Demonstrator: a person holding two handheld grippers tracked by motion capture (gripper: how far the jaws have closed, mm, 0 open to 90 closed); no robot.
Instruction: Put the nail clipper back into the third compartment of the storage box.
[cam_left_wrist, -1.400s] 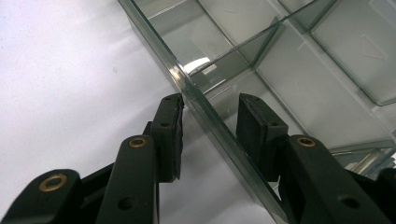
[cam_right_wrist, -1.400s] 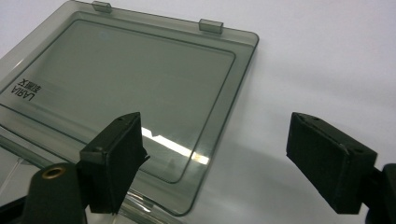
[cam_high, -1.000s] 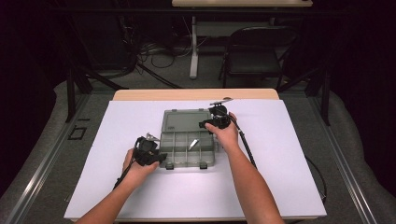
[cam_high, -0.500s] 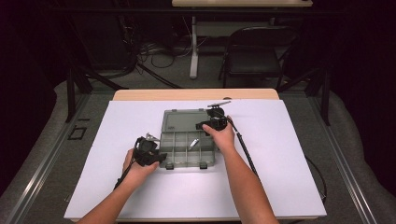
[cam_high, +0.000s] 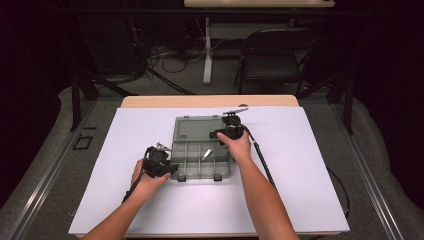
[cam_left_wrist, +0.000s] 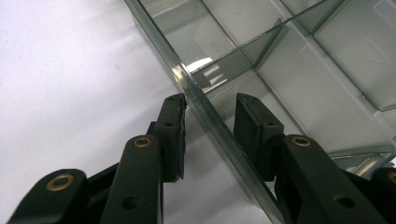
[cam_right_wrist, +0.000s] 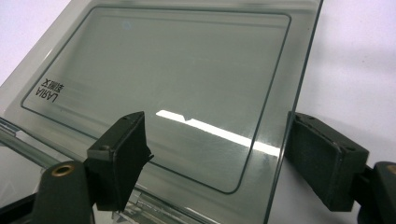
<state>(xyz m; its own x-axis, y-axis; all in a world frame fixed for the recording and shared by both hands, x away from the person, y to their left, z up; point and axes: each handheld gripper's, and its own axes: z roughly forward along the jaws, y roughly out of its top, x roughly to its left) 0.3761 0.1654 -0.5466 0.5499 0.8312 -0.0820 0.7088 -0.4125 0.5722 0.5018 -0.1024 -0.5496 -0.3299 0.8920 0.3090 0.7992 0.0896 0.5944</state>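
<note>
on the white table (cam_high: 300, 200), left tongs (cam_left_wrist: 210, 116) astride organizer box (cam_high: 202, 150) wall — grip unclear, right tongs (cam_right_wrist: 217, 154) released over lid (cam_right_wrist: 187, 84)

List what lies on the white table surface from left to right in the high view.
Left hand-held gripper → clear compartment box → small silvery piece in a compartment → right hand-held gripper → black cable.

left hand-held gripper (cam_high: 161, 165) jaws narrowed, right hand-held gripper (cam_high: 226, 132) wide
</note>
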